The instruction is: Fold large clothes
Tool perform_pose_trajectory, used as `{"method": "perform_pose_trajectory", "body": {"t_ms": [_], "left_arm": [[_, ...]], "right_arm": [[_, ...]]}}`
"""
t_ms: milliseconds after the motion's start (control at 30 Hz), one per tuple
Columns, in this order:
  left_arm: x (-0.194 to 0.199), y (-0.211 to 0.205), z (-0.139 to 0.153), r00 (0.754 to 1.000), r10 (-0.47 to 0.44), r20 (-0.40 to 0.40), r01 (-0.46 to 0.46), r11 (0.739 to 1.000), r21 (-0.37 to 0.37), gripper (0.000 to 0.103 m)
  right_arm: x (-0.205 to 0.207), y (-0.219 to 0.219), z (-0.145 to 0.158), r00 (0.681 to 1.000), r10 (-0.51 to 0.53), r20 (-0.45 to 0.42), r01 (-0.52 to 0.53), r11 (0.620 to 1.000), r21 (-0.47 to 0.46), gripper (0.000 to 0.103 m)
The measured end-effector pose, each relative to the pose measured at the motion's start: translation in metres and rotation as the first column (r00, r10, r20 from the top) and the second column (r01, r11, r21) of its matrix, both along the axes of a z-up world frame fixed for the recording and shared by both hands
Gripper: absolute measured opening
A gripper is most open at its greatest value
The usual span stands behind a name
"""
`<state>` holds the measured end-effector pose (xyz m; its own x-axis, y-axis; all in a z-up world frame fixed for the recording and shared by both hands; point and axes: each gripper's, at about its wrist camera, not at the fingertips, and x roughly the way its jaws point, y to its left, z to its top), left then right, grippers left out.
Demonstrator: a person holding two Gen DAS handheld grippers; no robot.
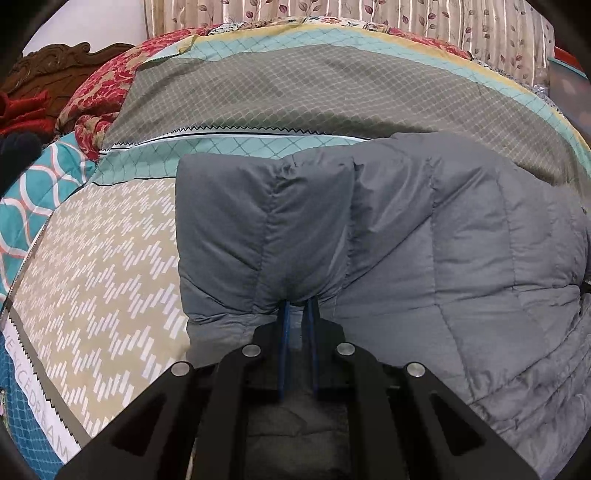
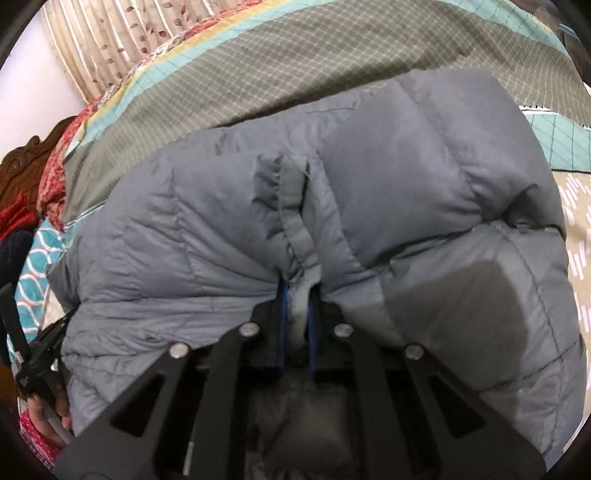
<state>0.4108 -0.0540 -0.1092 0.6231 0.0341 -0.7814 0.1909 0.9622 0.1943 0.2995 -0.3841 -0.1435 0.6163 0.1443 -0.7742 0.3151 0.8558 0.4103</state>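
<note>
Both tools clamped jacket [image 1: 424,236]: left tool [image 1: 298,303], right tool [image 2: 295,286]. Best lift evenly, keep near edge over bed [image 1: 110,258] level.

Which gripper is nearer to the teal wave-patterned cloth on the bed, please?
Left. The left gripper pinches the grey quilted jacket on the side towards the teal wave-patterned cloth; the right gripper grips it farther away.

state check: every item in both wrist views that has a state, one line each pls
left tool: shut on the jacket's near edge.
right tool: shut on the jacket, at a seam with pale lining showing.
grey quilted jacket: partly folded, puffy, lying on the bedspread, pinched at two spots.
patterned bedspread: spread flat over the bed under the jacket.
floral curtain: drawn closed behind the bed.
</note>
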Motion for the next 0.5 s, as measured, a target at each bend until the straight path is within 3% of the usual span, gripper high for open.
{"method": "perform_pose_trajectory", "body": {"t_ms": [300, 367, 500], "left_arm": [[0.000, 0.000, 0.000, 1.000, 0.000, 0.004, 0.000, 1.000, 0.001, 0.014], [0.000, 0.001, 0.000, 1.000, 0.000, 0.005, 0.000, 1.000, -0.002, 0.014], [0.000, 0.002, 0.000, 1.000, 0.003, 0.005, -0.003, 1.000, -0.013, 0.014]], "right_arm": [[-0.010, -0.005, 0.002, 0.998, 0.020, 0.052, -0.023, 0.998, 0.054, 0.015], [-0.013, -0.003, 0.005, 0.998, 0.033, 0.058, -0.036, 0.998, 0.052, 0.021], [-0.029, 0.006, 0.018, 0.995, 0.044, 0.092, -0.046, 0.999, 0.018, 0.048]]}}
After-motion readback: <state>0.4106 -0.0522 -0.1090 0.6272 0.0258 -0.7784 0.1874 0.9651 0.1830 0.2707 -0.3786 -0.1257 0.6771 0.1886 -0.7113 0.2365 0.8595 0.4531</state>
